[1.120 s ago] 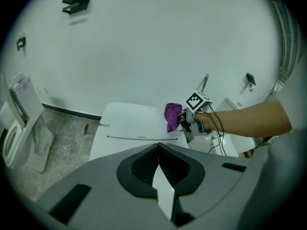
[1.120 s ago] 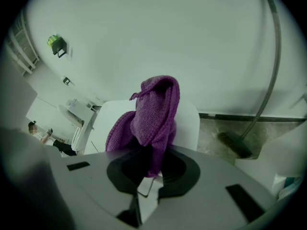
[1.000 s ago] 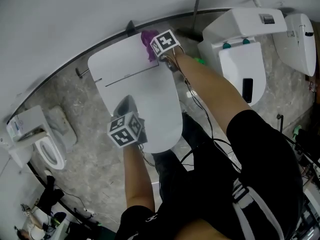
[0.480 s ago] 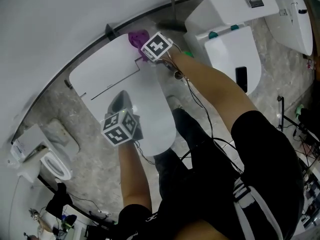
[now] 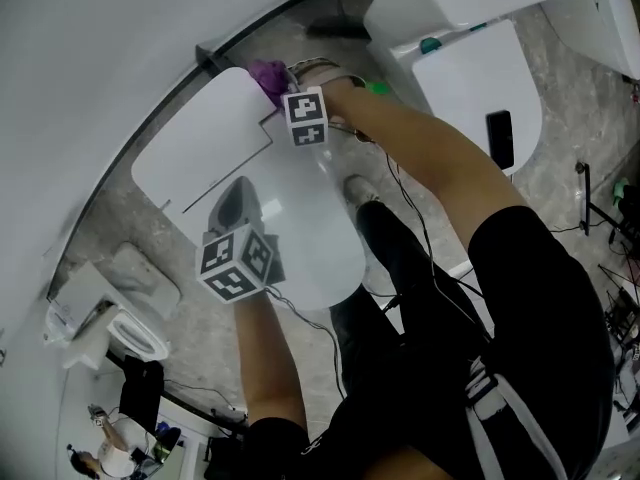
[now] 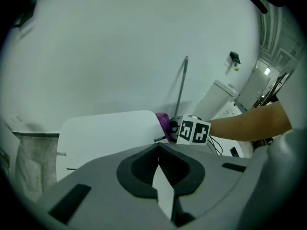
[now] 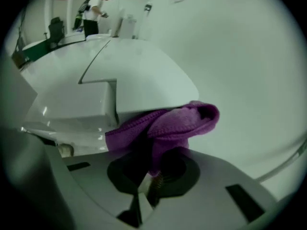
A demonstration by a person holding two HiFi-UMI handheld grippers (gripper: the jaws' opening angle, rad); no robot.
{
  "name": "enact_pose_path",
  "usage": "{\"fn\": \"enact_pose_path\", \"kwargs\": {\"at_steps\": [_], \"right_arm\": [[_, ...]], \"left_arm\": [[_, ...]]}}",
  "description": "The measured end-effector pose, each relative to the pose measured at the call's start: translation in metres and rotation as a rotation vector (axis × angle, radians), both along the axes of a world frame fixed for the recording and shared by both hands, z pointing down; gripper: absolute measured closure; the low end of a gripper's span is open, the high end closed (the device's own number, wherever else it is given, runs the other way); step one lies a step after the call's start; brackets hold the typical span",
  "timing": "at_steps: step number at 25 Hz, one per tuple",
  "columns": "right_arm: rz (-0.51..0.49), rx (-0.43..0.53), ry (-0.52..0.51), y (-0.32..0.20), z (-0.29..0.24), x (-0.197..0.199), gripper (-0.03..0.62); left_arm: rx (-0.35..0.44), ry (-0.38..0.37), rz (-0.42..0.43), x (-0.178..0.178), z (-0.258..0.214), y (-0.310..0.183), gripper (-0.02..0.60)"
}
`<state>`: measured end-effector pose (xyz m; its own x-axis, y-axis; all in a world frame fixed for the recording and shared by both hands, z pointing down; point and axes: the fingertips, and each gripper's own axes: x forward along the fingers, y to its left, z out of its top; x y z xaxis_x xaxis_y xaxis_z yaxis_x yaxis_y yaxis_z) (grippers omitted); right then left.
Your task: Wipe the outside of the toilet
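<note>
The right tool [image 5: 283, 86], clamped on the purple cloth [image 7: 163, 126], still presses it against the tank's [image 5: 190, 153] far right corner, just beside the wall [image 5: 100, 48]. The left tool [image 6: 160, 176], closed and empty, rests at the near left of the toilet [image 5: 320, 258], with bare lid between them.

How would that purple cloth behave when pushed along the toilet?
Probably floppy: the purple cloth bunches in soft folds above the right gripper. Likely light, since a small pinch holds it. Its fuzzy weave may drag rather than slide.
</note>
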<state>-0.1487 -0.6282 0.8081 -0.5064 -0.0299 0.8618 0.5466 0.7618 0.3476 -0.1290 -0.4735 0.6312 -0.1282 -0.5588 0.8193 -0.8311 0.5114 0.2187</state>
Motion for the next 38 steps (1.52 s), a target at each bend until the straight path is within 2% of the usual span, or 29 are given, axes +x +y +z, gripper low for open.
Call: {"fn": "enact_pose_path", "kwargs": {"at_steps": [6, 10, 13, 15, 18, 24, 31, 38], "right_arm": [[-0.227, 0.085, 0.022, 0.009, 0.035, -0.019, 0.551], [-0.309, 0.09, 0.07, 0.008, 0.06, -0.021, 0.553], [-0.367, 0.093, 0.145, 0.01, 0.079, -0.012, 0.553], [-0.373, 0.082, 0.186, 0.015, 0.09, -0.004, 0.553], [-0.345, 0.051, 0.179, 0.024, 0.096, 0.004, 0.553], [-0.44, 0.022, 0.206, 0.055, 0.107, 0.05, 0.553], [-0.467, 0.023, 0.197, 0.086, 0.106, 0.09, 0.553], [-0.424, -0.01, 0.19, 0.126, 0.103, 0.136, 0.553]], "left_arm": [[-0.008, 0.004, 0.012, -0.012, 0.018, -0.007, 0.572], [-0.015, 0.025, 0.025, -0.009, 0.033, -0.012, 0.572], [-0.022, 0.042, 0.034, -0.004, 0.039, -0.01, 0.572], [-0.026, 0.057, 0.037, 0.002, 0.044, -0.005, 0.572], [-0.045, 0.072, 0.05, 0.013, 0.054, 0.007, 0.572], [-0.085, 0.154, 0.001, 0.032, 0.078, 0.036, 0.572], [-0.115, 0.116, 0.011, 0.044, 0.083, 0.063, 0.572], [-0.107, 0.134, 0.0, 0.071, 0.084, 0.083, 0.572]]}}
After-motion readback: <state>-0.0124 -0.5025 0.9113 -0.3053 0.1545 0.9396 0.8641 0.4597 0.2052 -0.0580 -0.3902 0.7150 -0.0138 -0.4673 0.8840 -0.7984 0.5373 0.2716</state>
